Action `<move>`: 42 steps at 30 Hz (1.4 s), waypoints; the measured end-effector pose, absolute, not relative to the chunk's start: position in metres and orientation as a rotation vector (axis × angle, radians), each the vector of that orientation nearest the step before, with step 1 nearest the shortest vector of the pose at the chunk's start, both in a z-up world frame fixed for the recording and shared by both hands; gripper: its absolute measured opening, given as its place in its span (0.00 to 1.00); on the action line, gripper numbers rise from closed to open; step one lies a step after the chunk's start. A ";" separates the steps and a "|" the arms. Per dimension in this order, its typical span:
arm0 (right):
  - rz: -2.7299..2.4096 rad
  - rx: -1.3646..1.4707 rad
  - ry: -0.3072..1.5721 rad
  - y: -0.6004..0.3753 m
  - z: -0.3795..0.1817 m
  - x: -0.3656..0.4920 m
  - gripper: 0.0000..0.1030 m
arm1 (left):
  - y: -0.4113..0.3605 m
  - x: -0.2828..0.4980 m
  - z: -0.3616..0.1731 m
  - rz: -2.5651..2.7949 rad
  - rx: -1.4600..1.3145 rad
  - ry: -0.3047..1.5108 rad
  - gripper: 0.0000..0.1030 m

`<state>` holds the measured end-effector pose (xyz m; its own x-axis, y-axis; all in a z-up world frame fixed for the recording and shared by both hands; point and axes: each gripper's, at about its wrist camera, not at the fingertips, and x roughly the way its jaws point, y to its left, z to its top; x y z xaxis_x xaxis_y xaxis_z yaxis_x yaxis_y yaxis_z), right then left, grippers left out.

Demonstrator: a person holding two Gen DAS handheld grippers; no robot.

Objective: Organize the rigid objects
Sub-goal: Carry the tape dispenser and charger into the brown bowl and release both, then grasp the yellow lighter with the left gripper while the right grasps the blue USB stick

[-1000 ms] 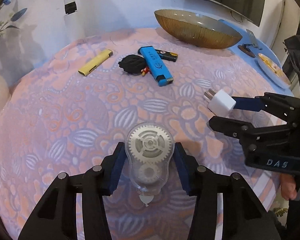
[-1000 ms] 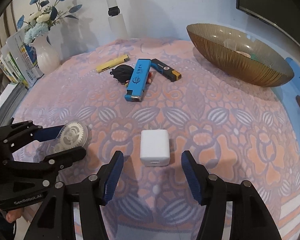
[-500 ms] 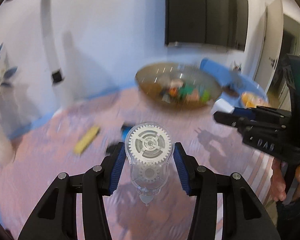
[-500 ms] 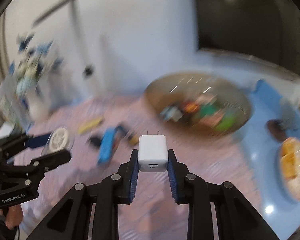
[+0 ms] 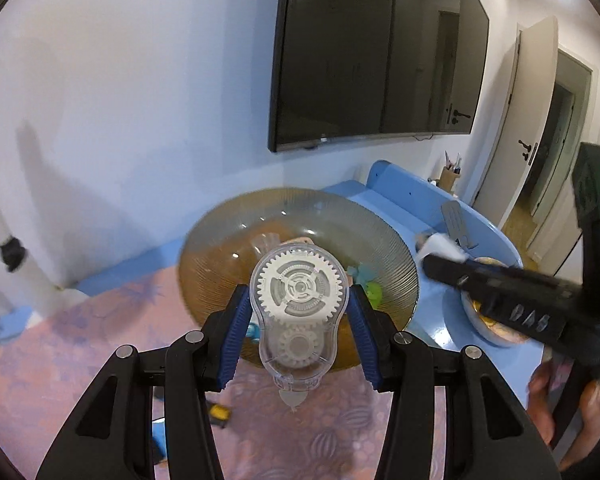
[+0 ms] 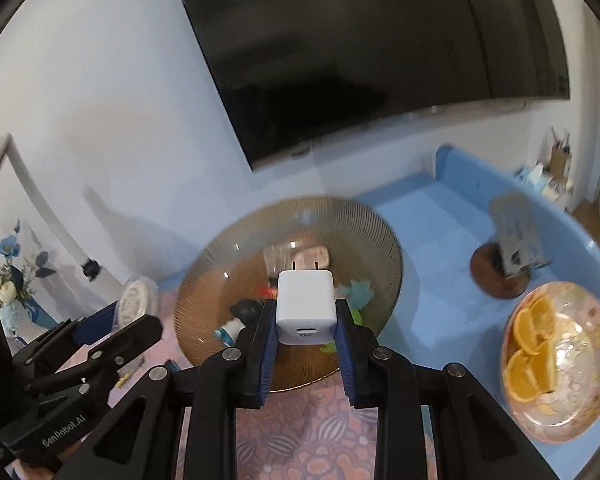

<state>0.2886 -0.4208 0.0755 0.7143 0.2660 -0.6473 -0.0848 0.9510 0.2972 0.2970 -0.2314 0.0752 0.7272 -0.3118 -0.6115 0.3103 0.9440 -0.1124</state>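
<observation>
partly blurred bowl point(image 6: 204, 320) contents

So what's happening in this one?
A person is tidying small items into the ribbed amber bowl. The left tongs grip a clear correction tape dispenser; the right tongs grip a white charger plug. Both are held up in front of the bowl, which already holds several small objects. Nothing is released yet.

The blue counter point(image 6: 432, 240) carries a pink-and-lilac patterned cloth point(image 6: 300, 432). A ribbed amber glass bowl point(image 6: 384, 240) rests on the cloth. A clear plate of orange slices point(image 6: 560, 360) sits on the bare blue part.
</observation>
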 end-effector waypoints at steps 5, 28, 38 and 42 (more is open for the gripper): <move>0.213 0.219 0.837 -0.405 0.050 0.311 0.26 | -0.240 0.314 0.057 -0.331 -0.042 0.708 0.46; 0.552 0.062 0.761 -0.275 0.047 0.188 0.75 | -0.062 0.123 0.042 0.188 -0.057 0.535 0.99; 0.362 0.055 0.959 -0.261 -0.040 0.213 0.75 | -0.019 0.104 -0.027 0.256 -0.145 0.683 0.99; 0.382 0.107 0.938 -0.274 -0.039 0.210 0.75 | -0.024 0.108 -0.032 0.264 -0.135 0.738 0.99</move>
<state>0.2103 -0.2737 -0.0393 0.5303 0.3654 -0.7650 -0.2730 0.9279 0.2539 0.1084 -0.0237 -0.0317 0.7086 0.1894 -0.6797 -0.2839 0.9584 -0.0288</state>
